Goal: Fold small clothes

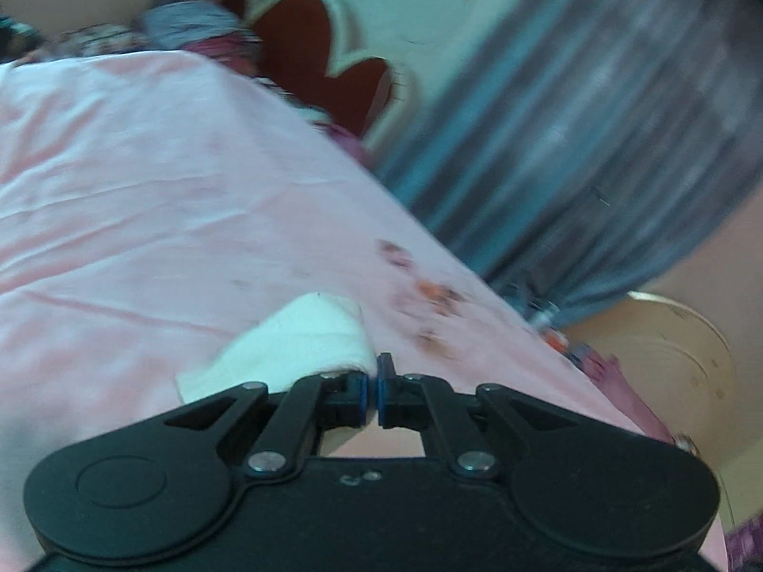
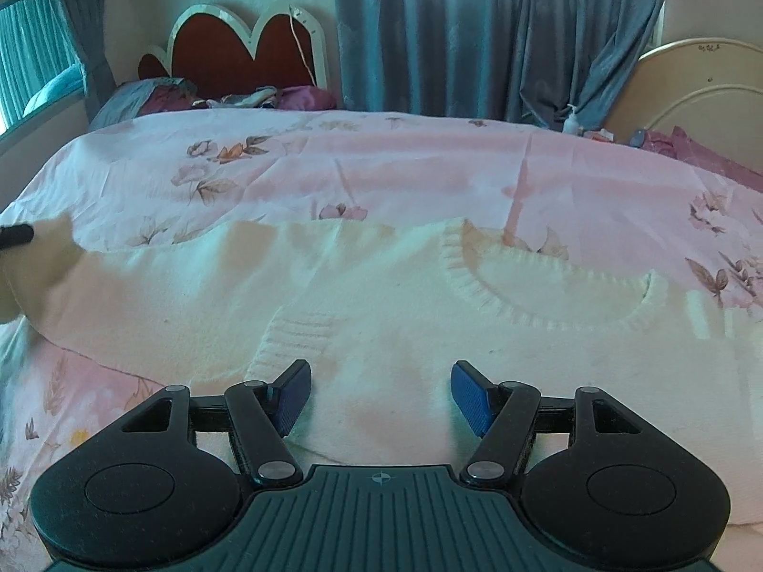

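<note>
— Where's the sweater?

— The white sweater (image 2: 362, 286) lies spread flat across the pink bedspread (image 2: 381, 162), its ribbed collar (image 2: 543, 281) toward my right and a ribbed cuff (image 2: 291, 338) folded in just ahead of my right gripper (image 2: 380, 393).

— And that gripper?

— Its blue pads (image 2: 469, 395) stand wide apart, nothing between them, low above the sweater's body.

— What about your left one?

— My left gripper (image 1: 373, 391) is pinched nearly closed, with a white fold of the sweater (image 1: 295, 343) bunched against its left finger. That view is blurred, so I can't say for certain how much cloth sits between the pads, but the fabric is caught at the tips. From the right camera, the sweater's far left end (image 2: 43, 262) is raised off the bed, beside a dark finger tip at the picture's edge.

— Anything else around?

— A red headboard (image 2: 238, 52) with a pale scalloped rim, grey-blue curtains (image 2: 477, 33), and crumpled bedding (image 2: 229, 95) by the headboard.
</note>
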A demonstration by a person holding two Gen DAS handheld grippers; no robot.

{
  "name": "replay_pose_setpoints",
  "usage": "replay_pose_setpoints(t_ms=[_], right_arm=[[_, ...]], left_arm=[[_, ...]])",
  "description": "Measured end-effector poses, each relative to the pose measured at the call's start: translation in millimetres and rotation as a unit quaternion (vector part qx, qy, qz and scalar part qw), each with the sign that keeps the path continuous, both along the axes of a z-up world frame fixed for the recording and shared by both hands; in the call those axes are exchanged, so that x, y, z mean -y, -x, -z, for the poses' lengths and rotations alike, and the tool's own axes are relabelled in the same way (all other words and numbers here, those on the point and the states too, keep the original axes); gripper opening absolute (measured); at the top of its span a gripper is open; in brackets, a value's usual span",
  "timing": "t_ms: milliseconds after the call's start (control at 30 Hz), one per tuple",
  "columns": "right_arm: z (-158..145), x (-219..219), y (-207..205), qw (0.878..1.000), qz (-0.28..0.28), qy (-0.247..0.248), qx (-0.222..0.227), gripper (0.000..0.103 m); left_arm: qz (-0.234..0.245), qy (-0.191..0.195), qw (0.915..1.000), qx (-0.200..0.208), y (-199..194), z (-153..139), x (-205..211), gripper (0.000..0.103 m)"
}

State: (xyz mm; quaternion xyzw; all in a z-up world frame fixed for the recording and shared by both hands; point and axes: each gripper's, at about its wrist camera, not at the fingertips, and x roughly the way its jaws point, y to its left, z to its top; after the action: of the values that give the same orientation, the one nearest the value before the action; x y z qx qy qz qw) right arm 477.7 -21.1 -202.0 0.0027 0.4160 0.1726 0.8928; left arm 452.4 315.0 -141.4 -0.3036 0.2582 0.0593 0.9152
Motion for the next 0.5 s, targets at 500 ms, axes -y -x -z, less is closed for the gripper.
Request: replay_pose_setpoints(t_ms=[500], right_arm=[[-11,65,10,0.998,0.064,0.004,0.009,0.066]], left_arm=[[0.275,-0.027,0.961,-0.014,-28,10,188,0.004]])
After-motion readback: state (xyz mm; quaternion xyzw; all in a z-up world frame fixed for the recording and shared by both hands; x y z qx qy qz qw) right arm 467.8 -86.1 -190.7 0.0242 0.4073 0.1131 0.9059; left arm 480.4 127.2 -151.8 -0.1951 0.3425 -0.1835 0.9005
